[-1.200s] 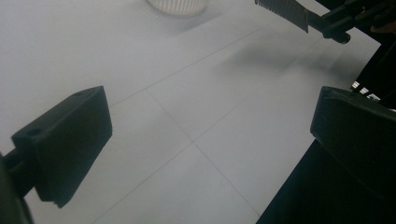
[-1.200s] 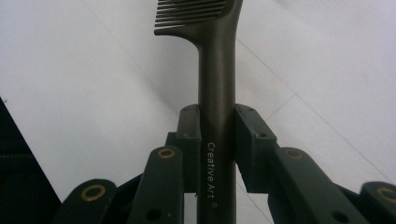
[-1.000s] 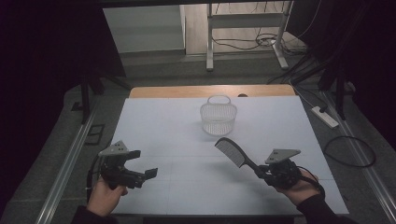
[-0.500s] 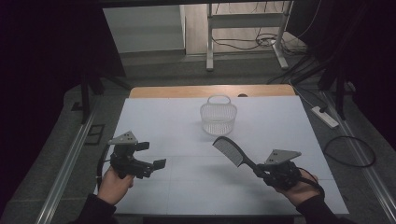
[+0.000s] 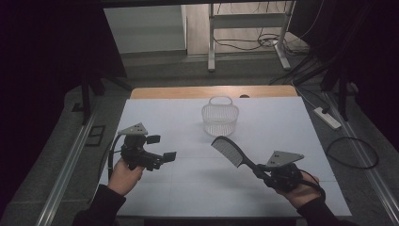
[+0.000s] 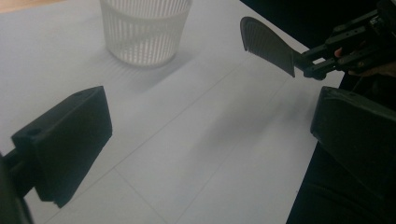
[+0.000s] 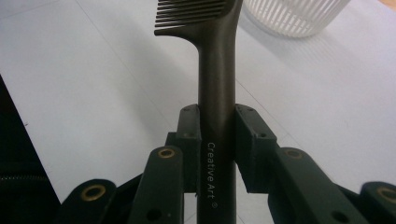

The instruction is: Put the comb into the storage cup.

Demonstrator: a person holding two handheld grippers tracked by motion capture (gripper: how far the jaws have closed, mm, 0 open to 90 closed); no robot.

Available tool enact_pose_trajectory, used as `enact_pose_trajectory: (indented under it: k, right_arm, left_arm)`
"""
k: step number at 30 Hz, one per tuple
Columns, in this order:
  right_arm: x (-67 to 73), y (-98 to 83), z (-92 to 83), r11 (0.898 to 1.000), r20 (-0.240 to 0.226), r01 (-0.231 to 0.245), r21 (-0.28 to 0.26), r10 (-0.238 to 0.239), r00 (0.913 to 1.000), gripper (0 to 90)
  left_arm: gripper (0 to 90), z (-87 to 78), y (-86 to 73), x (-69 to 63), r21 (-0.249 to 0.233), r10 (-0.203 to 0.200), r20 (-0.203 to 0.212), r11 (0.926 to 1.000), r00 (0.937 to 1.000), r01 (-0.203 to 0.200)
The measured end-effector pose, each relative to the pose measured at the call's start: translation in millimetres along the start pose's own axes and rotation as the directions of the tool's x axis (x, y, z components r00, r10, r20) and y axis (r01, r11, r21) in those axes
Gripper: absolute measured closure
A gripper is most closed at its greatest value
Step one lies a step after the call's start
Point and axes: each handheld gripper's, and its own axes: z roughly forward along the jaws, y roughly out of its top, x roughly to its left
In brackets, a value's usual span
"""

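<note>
Comb [image 5: 229, 150], dark and wide-toothed, is clamped by its handle in the right gripper [image 5: 263, 172], whose jaws press on the handle from both sides. In the right gripper view the handle [image 7: 216, 116] runs straight up between the two jaws, with the words "Creative Art" printed along it, and the teeth point off to the left at the top. The comb is held clear of the white bench [image 5: 188, 188], its toothed head slanting up and away from the person's right hand [image 5: 299, 186], toward the middle of the bench.

Beyond the comb head stands a white slatted basket [image 5: 219, 117] with a small handle, upright on the far half of the bench and well apart from both grippers.

The left gripper [image 5: 165, 150] hovers over the near left part of the bench, held in the left hand [image 5: 123, 172]. Its jaws stand wide apart with nothing between them; in the left gripper view they frame bare bench, with the basket [image 6: 144, 28] and the comb [image 6: 268, 44] farther off.
</note>
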Motion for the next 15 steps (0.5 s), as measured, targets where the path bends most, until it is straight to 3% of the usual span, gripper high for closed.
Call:
enact_pose_trajectory:
  k: [15]
  right_arm:
    - [8.0, 5.1, 1.0, 0.999, 0.006, 0.04, -0.028, -0.04, 0.9992, 72.1]
  left_arm:
    - [0.0, 22.8, 19.2, -4.8, 0.024, 0.028, 0.048, 0.9993, 0.9984, -0.029]
